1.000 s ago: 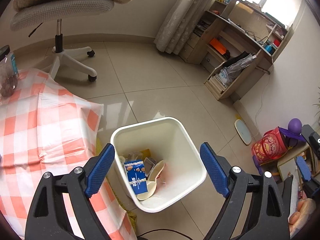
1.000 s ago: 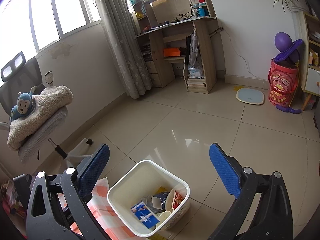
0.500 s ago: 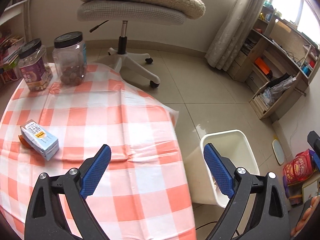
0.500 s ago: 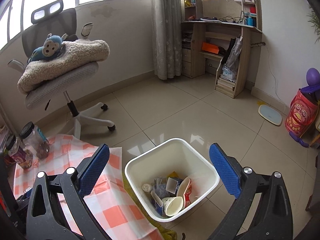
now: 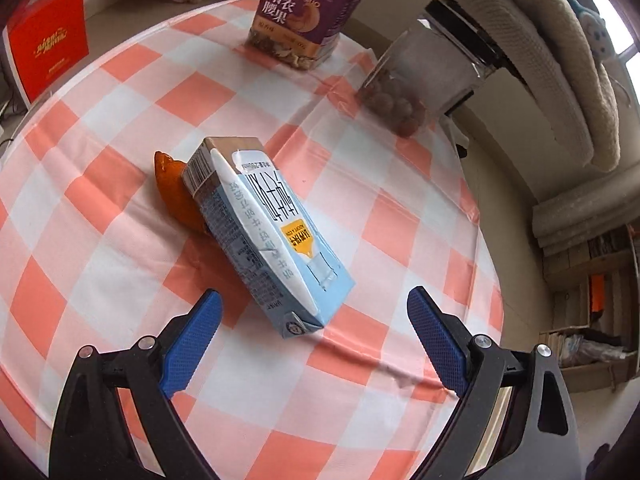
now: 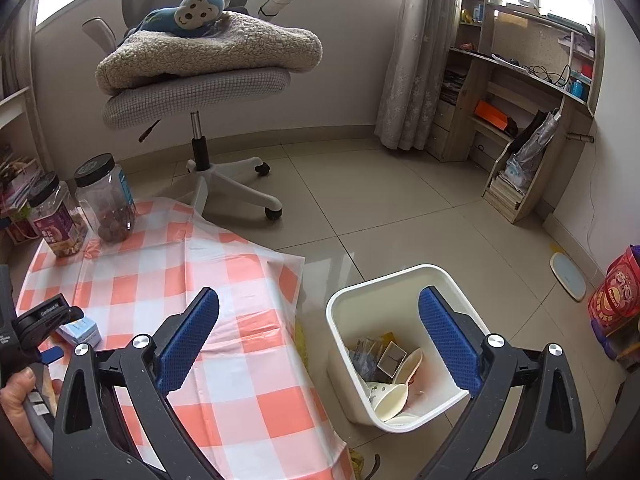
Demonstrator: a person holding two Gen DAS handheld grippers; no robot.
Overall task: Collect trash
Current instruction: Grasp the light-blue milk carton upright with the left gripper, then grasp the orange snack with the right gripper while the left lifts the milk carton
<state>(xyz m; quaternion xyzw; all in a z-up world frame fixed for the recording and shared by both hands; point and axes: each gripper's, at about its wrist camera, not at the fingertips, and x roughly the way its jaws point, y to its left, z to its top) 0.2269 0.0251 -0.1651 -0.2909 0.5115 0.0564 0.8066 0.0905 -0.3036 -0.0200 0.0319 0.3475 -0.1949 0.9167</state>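
A light-blue drink carton (image 5: pixel 268 236) lies on its side on the red-and-white checked tablecloth (image 5: pixel 120 184), resting on an orange peel (image 5: pixel 176 196). My left gripper (image 5: pixel 314 314) hovers just short of the carton's near end, open wide, nothing between its blue pads. In the right wrist view my right gripper (image 6: pixel 320 320) is open and empty above the table edge and the white trash bin (image 6: pixel 400 280), which holds cups and wrappers. The carton (image 6: pixel 80 330) shows small at the left there, beside the left gripper's body held by a hand (image 6: pixel 18 396).
Two jars stand at the table's far side: a nut jar (image 5: pixel 308 12) and a clear jar of brown balls (image 5: pixel 424 76). A red box (image 5: pixel 48 52) sits beyond the table. An office chair (image 6: pixel 200 92) with a blanket stands behind. Shelves (image 6: pixel 520 120) line the right wall.
The left gripper swung from above the bin across the table and down, rolling, until the carton fills its view. The right gripper panned left, bringing the table and jars into view.
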